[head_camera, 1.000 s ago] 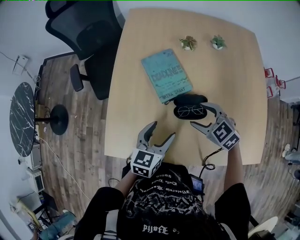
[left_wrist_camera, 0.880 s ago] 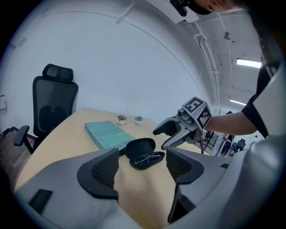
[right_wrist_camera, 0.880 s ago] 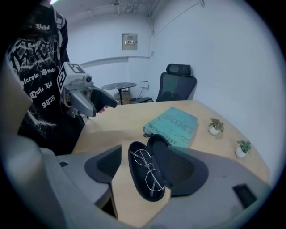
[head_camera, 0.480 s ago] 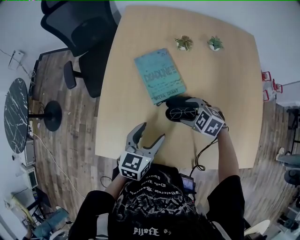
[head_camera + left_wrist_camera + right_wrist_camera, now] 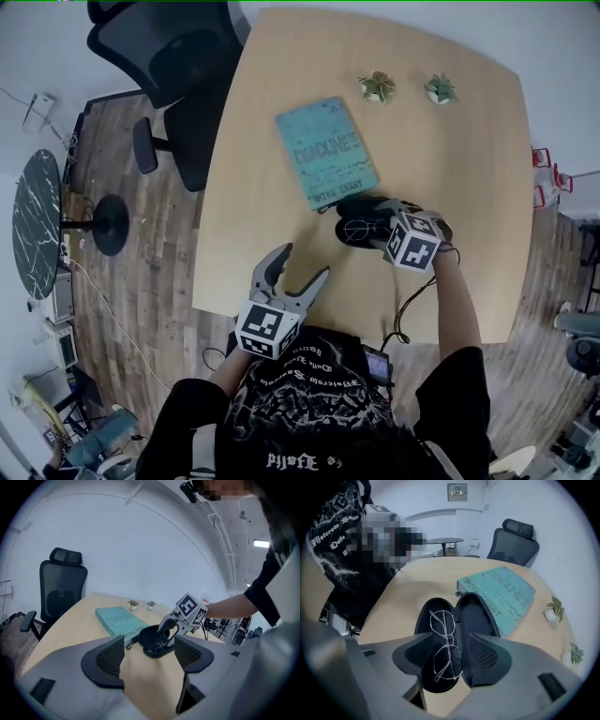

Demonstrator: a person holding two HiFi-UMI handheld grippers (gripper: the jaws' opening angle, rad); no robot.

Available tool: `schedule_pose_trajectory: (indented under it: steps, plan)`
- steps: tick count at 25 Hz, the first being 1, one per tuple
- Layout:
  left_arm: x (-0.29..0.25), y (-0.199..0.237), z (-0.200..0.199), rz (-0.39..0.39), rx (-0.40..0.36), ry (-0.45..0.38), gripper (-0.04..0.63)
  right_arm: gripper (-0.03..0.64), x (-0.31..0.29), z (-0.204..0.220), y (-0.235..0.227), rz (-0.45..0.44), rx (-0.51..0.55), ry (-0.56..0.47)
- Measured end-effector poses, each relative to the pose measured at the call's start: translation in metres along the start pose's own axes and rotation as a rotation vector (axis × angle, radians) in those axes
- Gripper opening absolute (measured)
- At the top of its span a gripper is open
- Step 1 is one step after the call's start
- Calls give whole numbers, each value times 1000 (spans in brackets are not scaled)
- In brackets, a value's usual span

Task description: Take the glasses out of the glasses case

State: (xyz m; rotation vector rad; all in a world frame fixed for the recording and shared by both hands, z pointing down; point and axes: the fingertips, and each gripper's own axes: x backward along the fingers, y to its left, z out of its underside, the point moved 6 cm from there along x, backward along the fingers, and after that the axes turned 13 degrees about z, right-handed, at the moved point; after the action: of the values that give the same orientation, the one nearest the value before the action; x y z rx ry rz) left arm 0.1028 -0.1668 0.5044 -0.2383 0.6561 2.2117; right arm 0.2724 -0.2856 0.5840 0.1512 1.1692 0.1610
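Glasses [image 5: 448, 641]: thin wire frame, lying in the left half of the open case as the right gripper view shows it, lenses one beyond the other.
Glasses case [image 5: 476, 616]: black, hinged open flat on the bench [image 5: 450, 169], lid half to the right in the right gripper view, its far end just beside the near corner of the book.
Right gripper [image 5: 452, 654]: pointing steeply down over the case, jaws apart and closing, nearer lens of the glasses between them, neither pad seen pressing on the frame; left pad over the case's left rim, right pad over the lid half.
Left gripper [image 5: 149, 651]: held above the near edge of the bench, well apart from the case, jaws wide with only bare bench between them.
Book [image 5: 326, 153]: teal cover, flat on the bench, lying at a slant beyond the case.
Potted plants [image 5: 377, 86]: two small ones side by side near the far edge of the bench.
Office chair [image 5: 173, 66]: black, at the far left corner of the bench.
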Motion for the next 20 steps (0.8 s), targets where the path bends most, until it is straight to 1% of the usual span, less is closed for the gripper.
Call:
schedule_pose_trajectory:
  steps: [6, 7, 10, 13, 16, 19, 20]
  plan:
    - [-5, 3, -1, 7, 7, -3, 342, 242, -12, 3, 2, -25, 49, 33]
    - [-6, 4, -2, 6, 7, -3, 342, 190, -13, 3, 2, -22, 57, 38]
    - [-7, 8, -4, 1, 9, -8, 342, 189, -16, 3, 2, -31, 82, 56]
    - [-6, 10, -4, -7, -4, -3, 342, 189, -19, 1, 5, -47, 137, 89]
    - [-5, 11, -4, -13, -16, 4, 342, 184, -21, -3, 8, -35, 199, 118]
    - [-5, 11, -3, -16, -30, 11, 342, 118, -21, -4, 13, -19, 235, 122]
    - [-5, 12, -3, -16, -34, 13, 342, 114, -21, -4, 14, -12, 239, 121]
